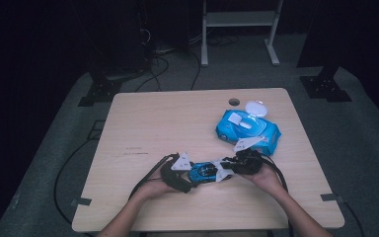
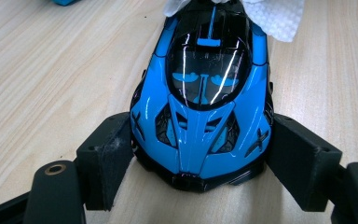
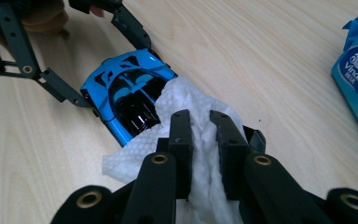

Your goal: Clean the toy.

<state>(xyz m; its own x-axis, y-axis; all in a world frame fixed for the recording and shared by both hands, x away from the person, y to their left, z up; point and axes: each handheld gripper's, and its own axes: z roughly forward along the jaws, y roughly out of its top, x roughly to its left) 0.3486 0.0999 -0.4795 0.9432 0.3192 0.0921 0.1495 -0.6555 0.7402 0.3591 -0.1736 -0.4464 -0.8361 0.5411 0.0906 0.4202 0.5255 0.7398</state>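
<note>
Holding the blue toy car (image 1: 203, 172) steady near the front edge of the table (image 1: 148, 123), I have my left gripper (image 2: 200, 154) clamped on its nose: in the left gripper view the two black pads press the car's flanks from 9 and 3 o'clock, with the bumper pointing down toward 6 o'clock and the dark glossy roof running up toward 12. The car sits flat on the wood.

My right gripper (image 3: 200, 140) has its jaws drawn narrow and pinched on a white wipe (image 3: 177, 116). In the right gripper view the crinkled sheet bunches up between the two pads and spills out toward 9 o'clock, draping over the rear of the car, which lies at about 10 o'clock from the jaws. Beyond it, at 11 o'clock, I can see the linkage of the left gripper and a bit of the hand behind it.

From the high view the two grippers face each other with the car between them, left one at 9 o'clock of it, right one at 3. A blue pack of wipes (image 1: 247, 129) lies at about 1 o'clock from the car, well apart from it, its round white lid flipped open. A small round hole (image 1: 234, 102) sits in the tabletop near the far edge, at 12 o'clock of the pack.
</note>
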